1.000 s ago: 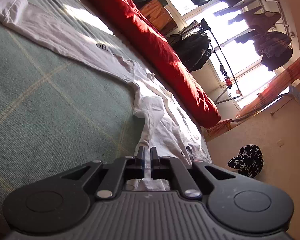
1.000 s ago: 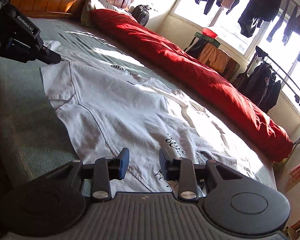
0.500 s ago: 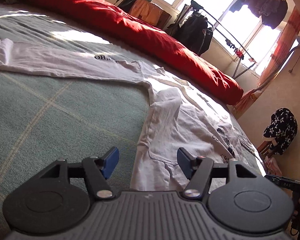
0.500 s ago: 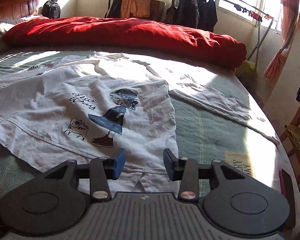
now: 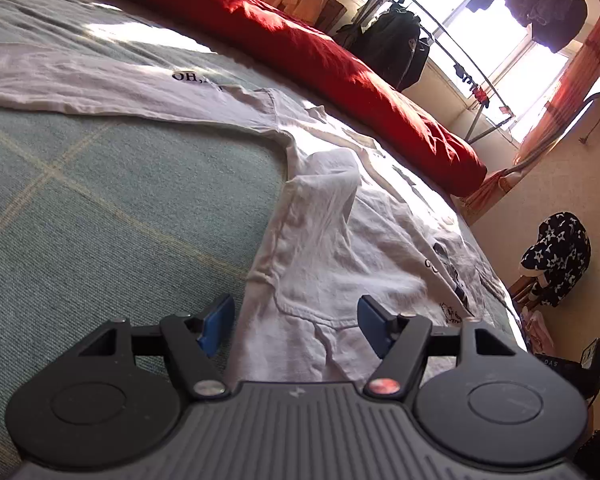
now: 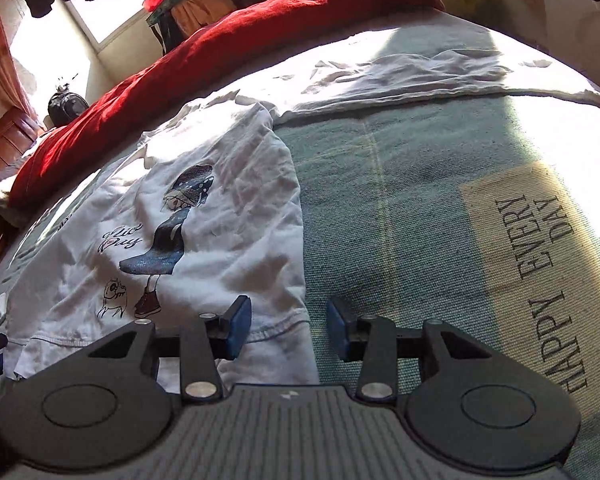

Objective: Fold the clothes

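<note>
A white long-sleeved shirt (image 5: pixel 332 240) with a cartoon print lies face up on the green bed cover (image 5: pixel 120 200). One sleeve (image 5: pixel 100 80) stretches away to the left, and a fold of cloth bulges up near the shirt's side. My left gripper (image 5: pixel 296 320) hovers over the hem. Its jaws are opening, the cloth lies under the gap, and the pads do not press it. In the right wrist view the shirt (image 6: pixel 204 240) shows its print, with the other sleeve (image 6: pixel 420 72) spread to the right. My right gripper (image 6: pixel 289 326) straddles the hem's right corner, jaws closing but still apart.
A red duvet (image 5: pixel 300 40) runs along the far side of the bed, and it is also in the right wrist view as the red duvet (image 6: pixel 260 28). Behind it are a clothes rack (image 5: pixel 460 64) and a dark backpack (image 5: pixel 396 44). A printed patch (image 6: pixel 540 248) marks the cover. A star-patterned cloth (image 5: pixel 556 256) hangs beside the bed.
The left gripper went from shut on the shirt's edge to open, letting the cloth drop. The right gripper swept along the hem to the shirt's right corner, rolled, and narrowed its jaws.
</note>
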